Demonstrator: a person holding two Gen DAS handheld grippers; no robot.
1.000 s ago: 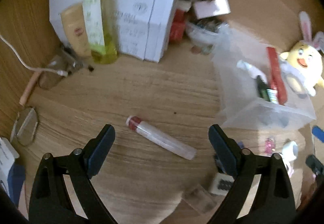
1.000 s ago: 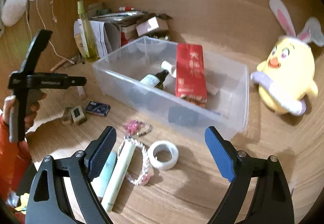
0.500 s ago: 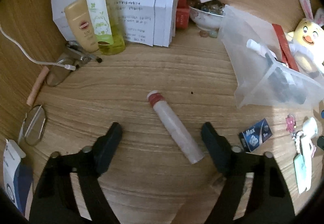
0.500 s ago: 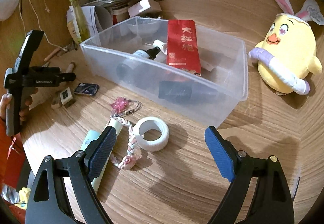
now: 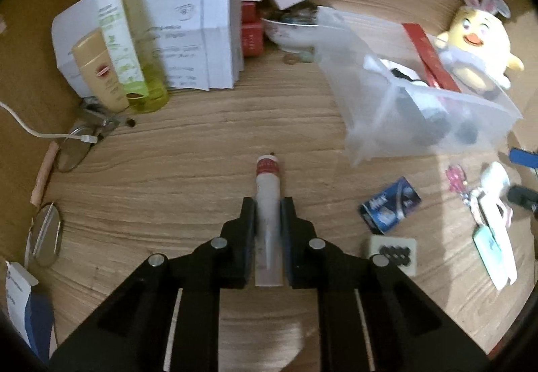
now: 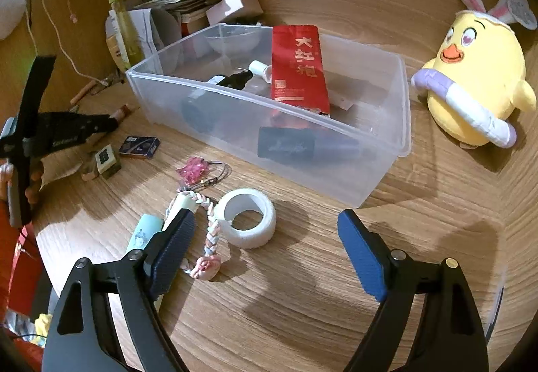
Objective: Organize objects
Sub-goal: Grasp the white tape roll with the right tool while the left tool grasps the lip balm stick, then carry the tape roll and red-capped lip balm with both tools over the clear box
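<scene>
Swung from slantwise to dead ahead, the red-capped tube (image 5: 268, 203) now lies on the desk (image 5: 201, 170) lengthwise between the left tongs (image 5: 268, 214), which have just closed onto it, while the right tongs (image 6: 265, 237) gape, still empty, beside the tape roll (image 6: 247, 217).

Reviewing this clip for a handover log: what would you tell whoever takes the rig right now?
Left gripper: just closed on the tube, which lies on the table.
Right gripper: open, empty, above the tape roll.
Bin: already holds the red pouch and bottles.
Left to do: tube into the bin, then the tape, braided cord, blue box and tile.
</scene>
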